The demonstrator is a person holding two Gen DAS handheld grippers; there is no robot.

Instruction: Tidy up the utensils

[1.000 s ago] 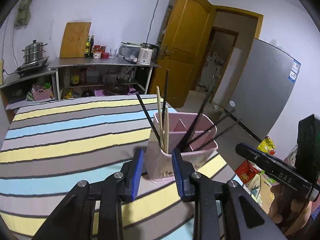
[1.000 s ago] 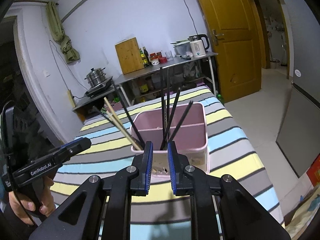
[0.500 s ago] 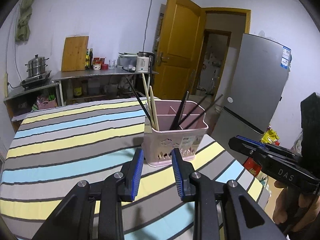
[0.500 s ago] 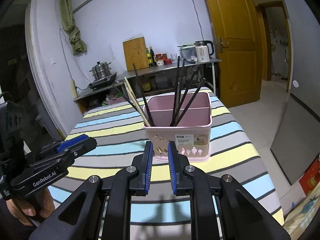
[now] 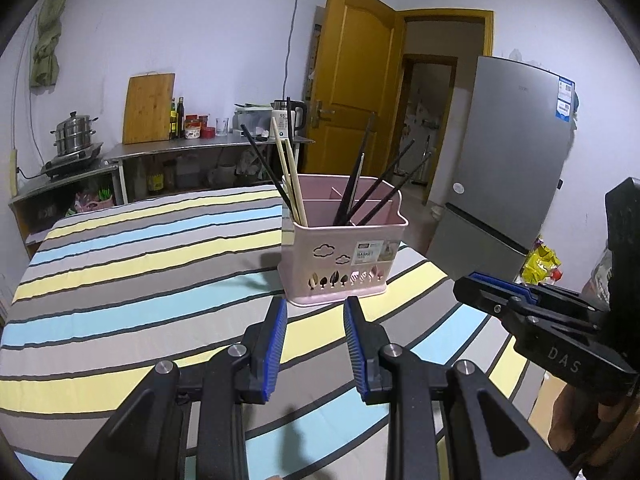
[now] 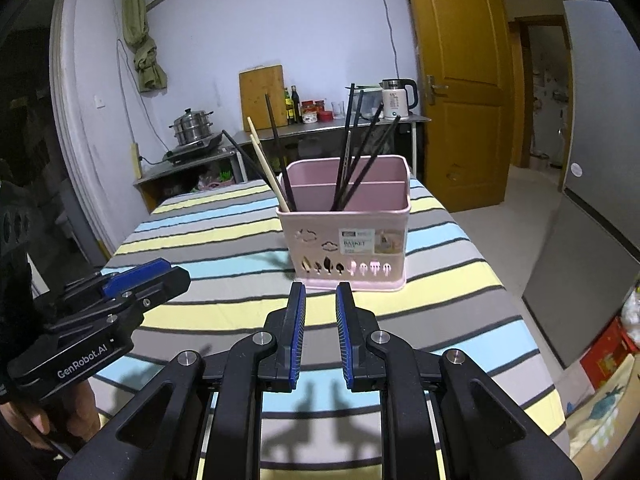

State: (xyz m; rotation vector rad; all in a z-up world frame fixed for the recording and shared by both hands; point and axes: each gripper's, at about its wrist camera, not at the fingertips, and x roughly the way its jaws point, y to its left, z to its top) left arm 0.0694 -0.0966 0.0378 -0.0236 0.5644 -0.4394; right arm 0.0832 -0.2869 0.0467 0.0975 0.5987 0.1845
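Observation:
A pink utensil basket (image 5: 344, 252) (image 6: 348, 236) stands on the striped tablecloth near the table's right end. Black chopsticks (image 5: 376, 184) (image 6: 360, 152) lean in its right compartment. Two wooden chopsticks (image 5: 290, 180) (image 6: 266, 168) and black ones lean in the left. My left gripper (image 5: 314, 312) is open and empty, just short of the basket; it also shows in the right wrist view (image 6: 132, 284). My right gripper (image 6: 320, 300) is open a little and empty, in front of the basket; it also shows in the left wrist view (image 5: 500, 300).
The striped table (image 5: 132, 264) ends just behind and right of the basket. A grey fridge (image 5: 508, 152) stands to the right, a yellow door (image 5: 352, 100) behind. A counter (image 5: 192, 148) with a kettle, bottles, a cutting board and a steamer pot lines the back wall.
Both grippers have pulled back and lowered away from the basket, which now looks smaller and farther. The right gripper's jaws have opened slightly. The chopsticks stay in the basket.

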